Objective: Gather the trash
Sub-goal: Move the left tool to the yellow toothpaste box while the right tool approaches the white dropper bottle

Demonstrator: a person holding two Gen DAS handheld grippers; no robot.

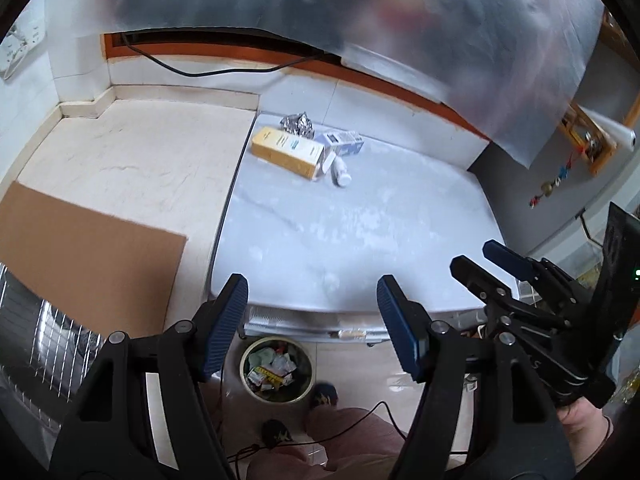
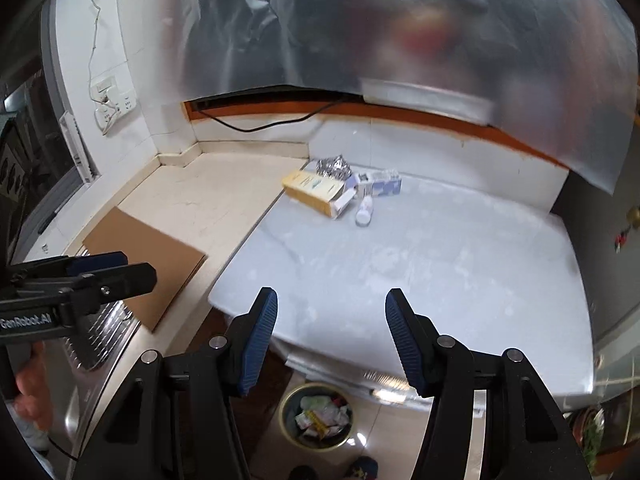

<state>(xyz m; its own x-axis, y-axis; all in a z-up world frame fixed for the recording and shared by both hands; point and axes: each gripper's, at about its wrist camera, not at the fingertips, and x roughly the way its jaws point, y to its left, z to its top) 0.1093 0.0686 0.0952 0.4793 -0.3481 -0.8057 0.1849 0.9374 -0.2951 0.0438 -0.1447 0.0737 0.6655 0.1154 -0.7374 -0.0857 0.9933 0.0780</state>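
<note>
A yellow carton [image 1: 286,154] [image 2: 314,190], a small white and blue box [image 1: 344,142] [image 2: 382,185], a white bottle on its side [image 1: 340,170] [image 2: 365,211] and a crumpled foil ball [image 1: 296,123] [image 2: 333,168] lie together at the far side of a white top [image 1: 360,232] [image 2: 420,264]. My left gripper [image 1: 312,304] is open and empty above the near edge. My right gripper [image 2: 331,316] is open and empty too; it also shows in the left wrist view [image 1: 480,260]. A round bin [image 1: 276,368] [image 2: 318,416] with wrappers stands on the floor below.
A beige counter [image 1: 132,156] [image 2: 208,204] with a cardboard sheet [image 1: 80,252] [image 2: 148,256] lies to the left, beside a wire rack [image 1: 40,340]. A foil sheet [image 1: 360,20] hangs over the back wall. A black cable [image 1: 192,70] runs behind. Feet in slippers [image 1: 324,394] are by the bin.
</note>
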